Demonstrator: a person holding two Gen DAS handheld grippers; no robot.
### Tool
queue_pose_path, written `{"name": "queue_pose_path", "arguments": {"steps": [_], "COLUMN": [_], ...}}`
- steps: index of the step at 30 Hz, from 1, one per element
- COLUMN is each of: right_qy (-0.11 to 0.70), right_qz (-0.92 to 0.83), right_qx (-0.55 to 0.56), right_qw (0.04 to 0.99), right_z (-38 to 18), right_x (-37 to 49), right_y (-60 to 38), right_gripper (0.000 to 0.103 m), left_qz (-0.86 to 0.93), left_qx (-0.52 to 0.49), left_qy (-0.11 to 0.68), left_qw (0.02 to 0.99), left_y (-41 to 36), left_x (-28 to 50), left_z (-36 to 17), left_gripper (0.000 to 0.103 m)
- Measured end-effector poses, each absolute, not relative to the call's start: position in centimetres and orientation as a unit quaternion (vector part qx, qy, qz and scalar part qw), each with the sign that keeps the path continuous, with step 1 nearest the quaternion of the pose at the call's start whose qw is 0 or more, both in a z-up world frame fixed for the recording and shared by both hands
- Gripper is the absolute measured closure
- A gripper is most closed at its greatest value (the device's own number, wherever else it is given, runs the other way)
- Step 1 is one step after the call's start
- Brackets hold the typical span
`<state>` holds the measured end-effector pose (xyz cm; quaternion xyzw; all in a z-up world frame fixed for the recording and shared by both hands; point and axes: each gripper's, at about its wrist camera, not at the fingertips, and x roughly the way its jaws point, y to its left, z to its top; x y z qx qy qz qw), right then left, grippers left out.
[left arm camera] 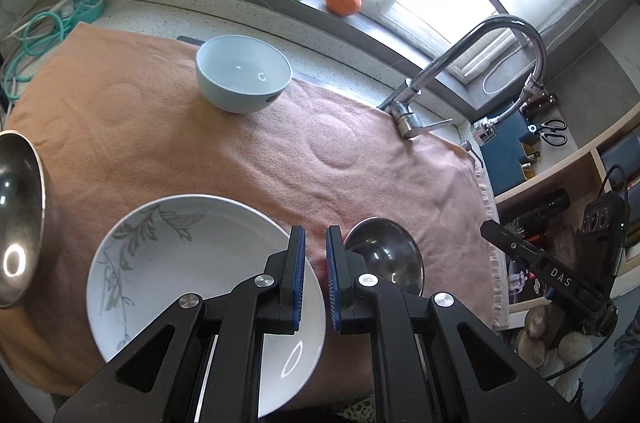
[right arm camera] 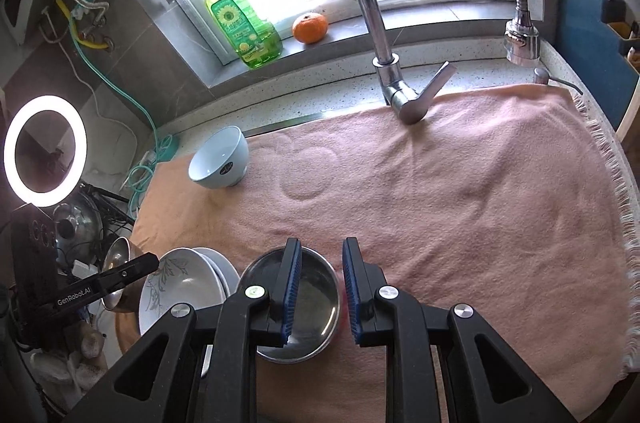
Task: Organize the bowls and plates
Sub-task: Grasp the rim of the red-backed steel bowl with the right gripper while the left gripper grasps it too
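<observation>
A white leaf-patterned plate lies on the pink towel, stacked on another white plate in the right wrist view. A small steel bowl sits right of it. A light blue bowl stands at the far side. A larger steel bowl is at the left edge. My left gripper is slightly open and empty, over the plate's right rim. My right gripper is open, straddling the steel bowl's right rim.
A chrome faucet rises at the towel's far edge. A green soap bottle and an orange sit on the windowsill. A ring light and pots stand to the left. Shelves with scissors are on the right.
</observation>
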<state>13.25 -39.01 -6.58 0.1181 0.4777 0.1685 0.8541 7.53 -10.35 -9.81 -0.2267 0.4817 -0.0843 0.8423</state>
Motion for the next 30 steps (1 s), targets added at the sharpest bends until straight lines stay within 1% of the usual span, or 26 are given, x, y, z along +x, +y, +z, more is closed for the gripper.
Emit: {"name": "queue_pose_path", "arguments": {"steps": [4,12,17,30], "right_qy": [0.493,0.513,0.521,0.537], "right_qz": [0.182,0.217,0.225,0.226], "right_qx": [0.125,0.103,0.126,0.132], "right_qw": [0.841,0.824,0.813,0.802], "right_z": [-7.9,-10.4,-11.6,-13.5], "right_x": [14.1,14.0,13.9,13.3], "right_y": [-40.4,-40.0,-40.1,-38.9], "right_gripper": [0.084,0.084,0.084,0.084], "left_qz": [-0.084,-0.081,-0.073,-0.075], "left_qx": [-0.229,-0.212,-0.190,-0.153], "left_qy": [0.498,0.515,0.520,0.541], "left_qw": [0.832,0.827,0.829,0.823], "left_y": [-12.3,-15.7,-16.5,-16.8], "left_x": [7.7,7.0,6.8,8.4], "left_z": [-11.0,-12.1,-12.6,-14.1], "left_gripper": [0.094,0.094,0.094,0.094]}}
